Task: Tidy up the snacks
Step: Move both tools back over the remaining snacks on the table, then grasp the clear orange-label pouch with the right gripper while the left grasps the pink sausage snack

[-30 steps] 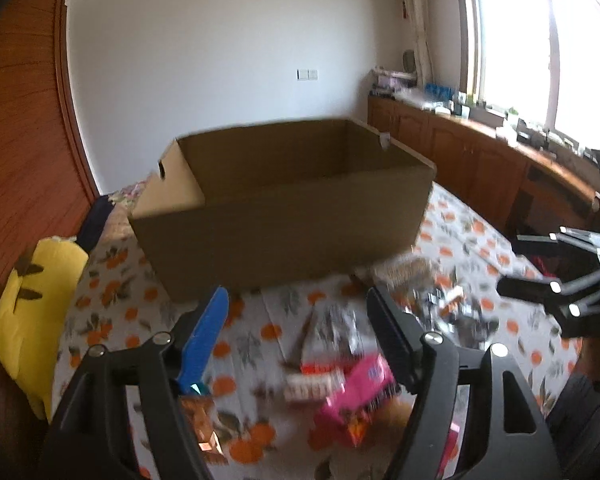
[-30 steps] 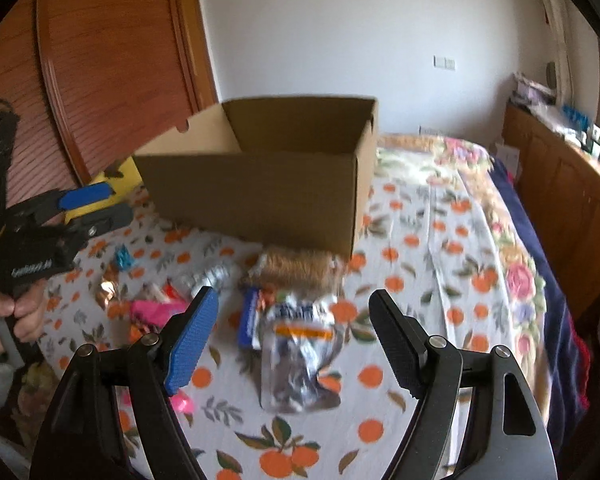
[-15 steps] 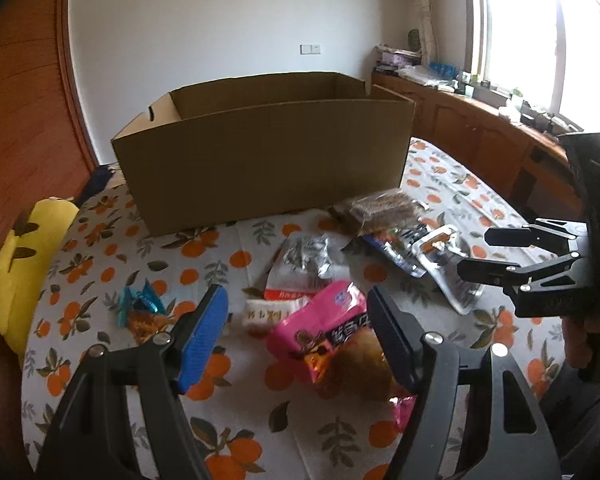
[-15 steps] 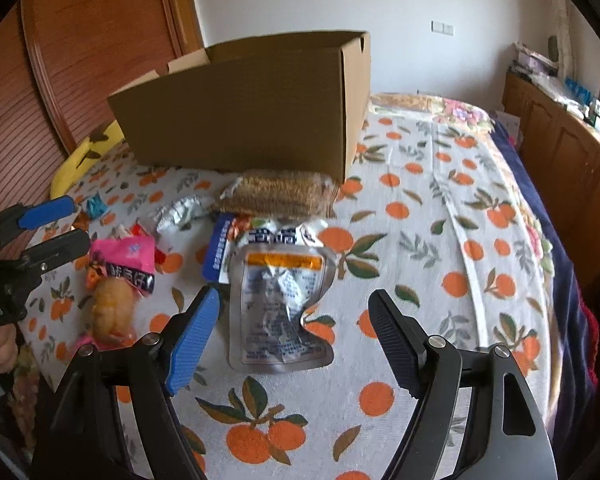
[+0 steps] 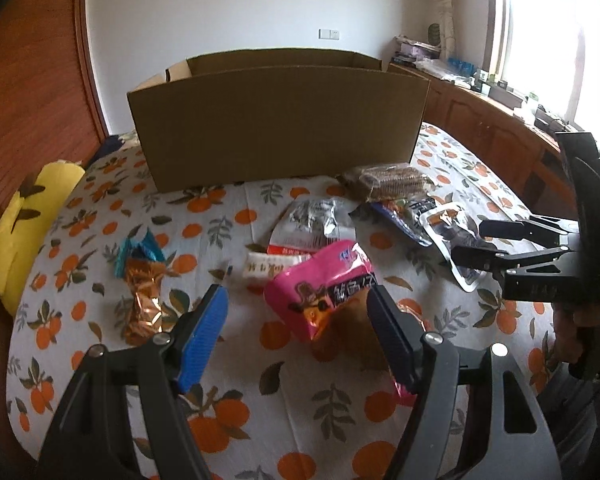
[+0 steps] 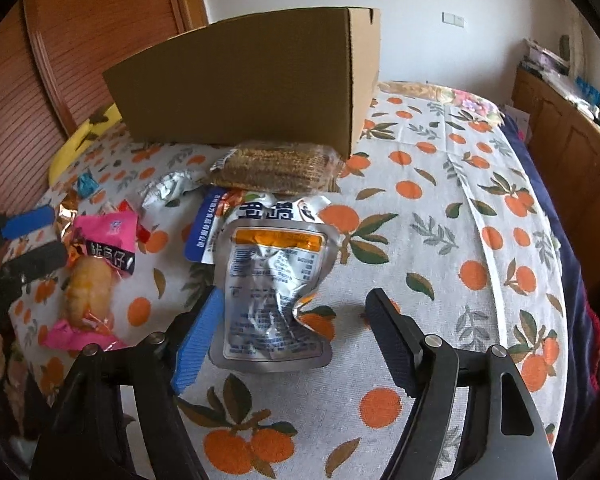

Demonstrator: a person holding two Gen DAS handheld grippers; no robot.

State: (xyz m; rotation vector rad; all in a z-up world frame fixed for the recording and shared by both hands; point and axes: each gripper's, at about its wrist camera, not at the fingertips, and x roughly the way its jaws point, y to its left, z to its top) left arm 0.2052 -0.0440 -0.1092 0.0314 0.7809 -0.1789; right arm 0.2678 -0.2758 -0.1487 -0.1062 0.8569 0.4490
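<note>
An open cardboard box point(image 5: 276, 120) stands at the back of the orange-print cloth; it also shows in the right wrist view point(image 6: 244, 80). Several snacks lie in front of it. My left gripper point(image 5: 296, 328) is open, low over a pink packet point(image 5: 320, 284). An orange foil packet point(image 5: 142, 296) and a teal one point(image 5: 136, 252) lie to its left. My right gripper point(image 6: 292, 328) is open, just above a silver pouch point(image 6: 274, 280). A brown cracker pack point(image 6: 276, 168) lies by the box. The pink packet shows in the right wrist view point(image 6: 104, 236).
A yellow plush point(image 5: 28, 220) lies at the cloth's left edge. Wooden cabinets point(image 5: 492, 128) run along the right under a window. A blue-edged packet point(image 6: 204, 224) lies under the silver pouch. A silver-and-red packet point(image 5: 312, 224) lies mid-cloth.
Both grippers have come lower and closer to the snacks. The box has slid back in both views. Both stay open and empty.
</note>
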